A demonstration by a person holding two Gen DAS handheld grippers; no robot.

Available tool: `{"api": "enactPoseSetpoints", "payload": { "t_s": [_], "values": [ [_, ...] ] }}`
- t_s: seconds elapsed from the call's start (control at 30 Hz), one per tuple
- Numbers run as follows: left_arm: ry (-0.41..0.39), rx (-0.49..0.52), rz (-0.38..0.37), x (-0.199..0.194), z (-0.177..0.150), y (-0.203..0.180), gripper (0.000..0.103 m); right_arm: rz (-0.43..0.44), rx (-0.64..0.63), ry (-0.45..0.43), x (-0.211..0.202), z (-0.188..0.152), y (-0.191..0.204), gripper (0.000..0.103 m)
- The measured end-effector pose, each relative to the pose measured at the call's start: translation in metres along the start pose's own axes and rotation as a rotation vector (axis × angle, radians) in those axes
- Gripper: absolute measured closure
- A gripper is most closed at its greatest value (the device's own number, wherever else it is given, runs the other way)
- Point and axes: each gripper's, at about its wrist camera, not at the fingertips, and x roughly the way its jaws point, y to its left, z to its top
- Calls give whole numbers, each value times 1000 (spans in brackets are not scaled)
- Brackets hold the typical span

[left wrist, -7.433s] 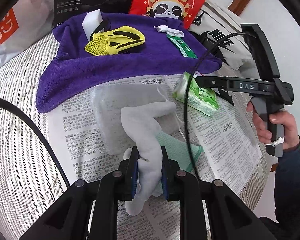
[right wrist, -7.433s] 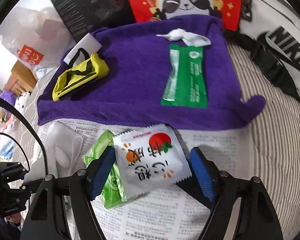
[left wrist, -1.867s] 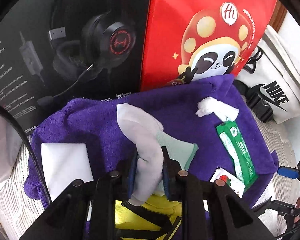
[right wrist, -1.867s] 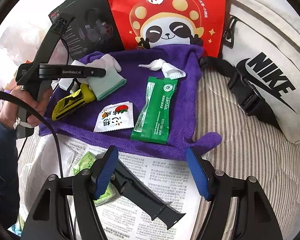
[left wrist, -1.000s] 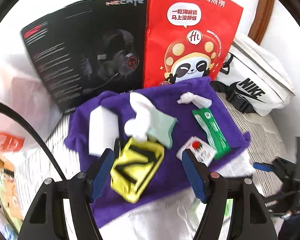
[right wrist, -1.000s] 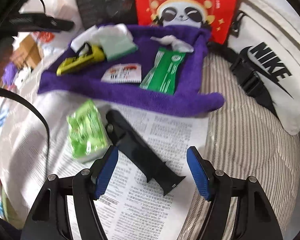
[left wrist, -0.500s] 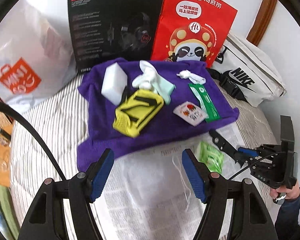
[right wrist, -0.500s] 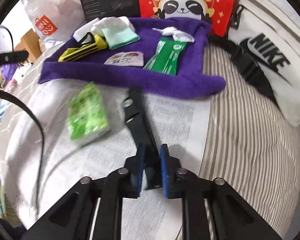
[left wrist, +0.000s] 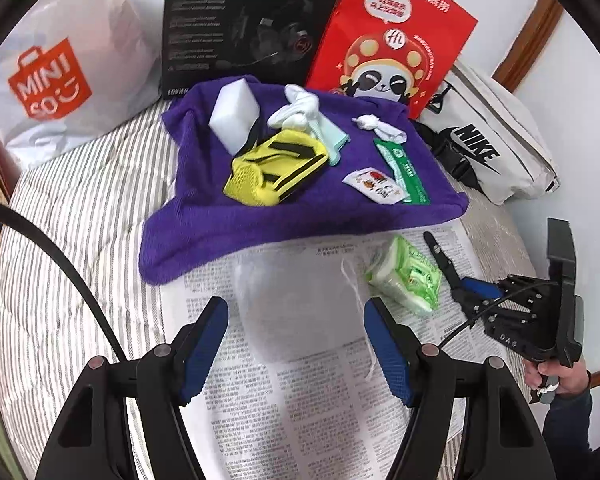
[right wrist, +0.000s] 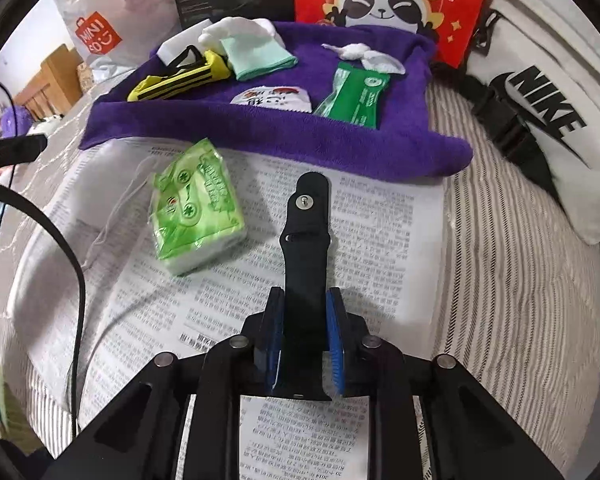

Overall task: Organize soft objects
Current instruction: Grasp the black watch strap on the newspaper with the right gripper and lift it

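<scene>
My right tongs (right wrist: 303,350) were pinching the near end of the black rubbery watch strap (right wrist: 306,248), which ran straight ahead of them over the printed newspaper sheet (right wrist: 384,216) on the striped bed. I judged this the pick-up step for the strap. The purple towel (right wrist: 260,128) lay beyond its far tip, carrying the yellow-and-black mesh pouch (right wrist: 180,78), mint cloth (right wrist: 258,56) and green sachet (right wrist: 356,98). My next move called for lifting the limp strap clear and carrying it forward onto bare towel. To the strap's left sat the green tissue pack (right wrist: 196,208). My left tongs (left wrist: 296,346) hung spread and empty above the paper, the clear plastic bag (left wrist: 296,300) just ahead of them.
</scene>
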Motion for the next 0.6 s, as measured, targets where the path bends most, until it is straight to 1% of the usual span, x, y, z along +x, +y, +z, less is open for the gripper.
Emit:
{"api": "enactPoseSetpoints", "payload": {
  "t_s": [0.07, 0.13, 0.27, 0.4, 0.47, 0.53, 0.6],
  "values": [
    [11, -11, -3, 2, -2, 3, 34, 19, 21, 2, -6, -2, -3, 82],
    [10, -14, -8, 3, -5, 6, 34, 7, 41, -9, -16, -6, -5, 82],
    [10, -16, -19, 4, -7, 8, 34, 0, 59, 3, -30, -21, -6, 82],
    [14, -9, -33, 6, -10, 6, 34, -5, 62, 46, -23, -35, -4, 82],
    [20, -5, -37, 8, -10, 4, 34, -13, 62, 43, -19, -37, -2, 81],
    [26, 0, -36, 10, -11, 3, 34, -13, 65, 30, -19, -36, -2, 78],
    [29, 1, -32, 10, -13, 2, 34, -12, 71, 32, -15, -34, -2, 69]
  ]
}}
